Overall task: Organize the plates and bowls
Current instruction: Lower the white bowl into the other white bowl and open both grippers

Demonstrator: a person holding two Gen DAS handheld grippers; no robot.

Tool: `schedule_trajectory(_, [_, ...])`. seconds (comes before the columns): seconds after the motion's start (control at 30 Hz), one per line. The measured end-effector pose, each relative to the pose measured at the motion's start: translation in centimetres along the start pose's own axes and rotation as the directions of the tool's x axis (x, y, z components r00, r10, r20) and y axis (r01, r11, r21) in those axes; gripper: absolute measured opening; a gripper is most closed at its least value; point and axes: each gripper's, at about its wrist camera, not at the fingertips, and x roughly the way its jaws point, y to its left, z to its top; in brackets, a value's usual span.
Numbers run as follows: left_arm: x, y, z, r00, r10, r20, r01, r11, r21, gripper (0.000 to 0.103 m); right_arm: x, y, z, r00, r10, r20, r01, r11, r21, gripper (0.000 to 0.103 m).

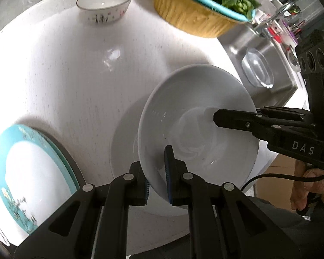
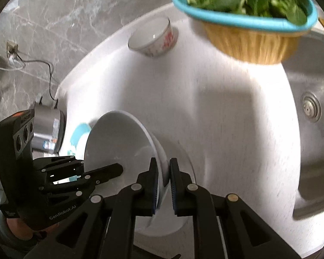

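Observation:
A white plate (image 1: 196, 116) is held tilted above the white counter by both grippers. My left gripper (image 1: 157, 177) is shut on its near rim. My right gripper (image 2: 163, 179) is shut on the opposite rim of the plate (image 2: 118, 138); it also shows in the left wrist view (image 1: 226, 118). Another white plate (image 1: 123, 151) lies flat beneath it. A teal-rimmed plate (image 1: 32, 172) lies at the left. A small patterned bowl (image 1: 104, 3) stands at the back of the counter, also in the right wrist view (image 2: 153, 38).
A yellow basket with a teal colander of greens (image 1: 196, 10) stands at the back near the steel sink (image 1: 270, 69). A clear glass dish (image 1: 258, 69) lies in the sink. A steel pot (image 2: 47, 127) stands at the counter's left end.

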Motion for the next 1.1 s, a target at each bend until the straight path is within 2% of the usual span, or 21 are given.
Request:
schedule_trajectory(0.23, [0.8, 0.4, -2.9, 1.0, 0.027, 0.008, -0.027, 1.0, -0.004, 0.01, 0.9, -0.2, -1.3, 1.0, -0.018, -0.026, 0.017, 1.0, -0.01, 0.013])
schedule_trajectory(0.7, [4.6, 0.4, -1.1, 0.998, 0.068, -0.014, -0.068, 0.998, -0.007, 0.012, 3.8, 0.5, -1.7, 0.997, -0.06, -0.055, 0.058, 0.998, -0.032, 0.013])
schedule_trajectory(0.77, [5.2, 0.4, -0.9, 0.998, 0.068, -0.017, -0.068, 0.998, -0.007, 0.016, 3.8, 0.5, -1.7, 0.996, -0.07, -0.055, 0.068, 0.997, -0.044, 0.013])
schedule_trajectory(1.1, [5.7, 0.2, -0.2, 0.996, 0.091, 0.0, -0.091, 0.996, -0.001, 0.018, 4.2, 1.6, -1.6, 0.989, -0.142, -0.03, 0.138, 0.984, -0.113, 0.015])
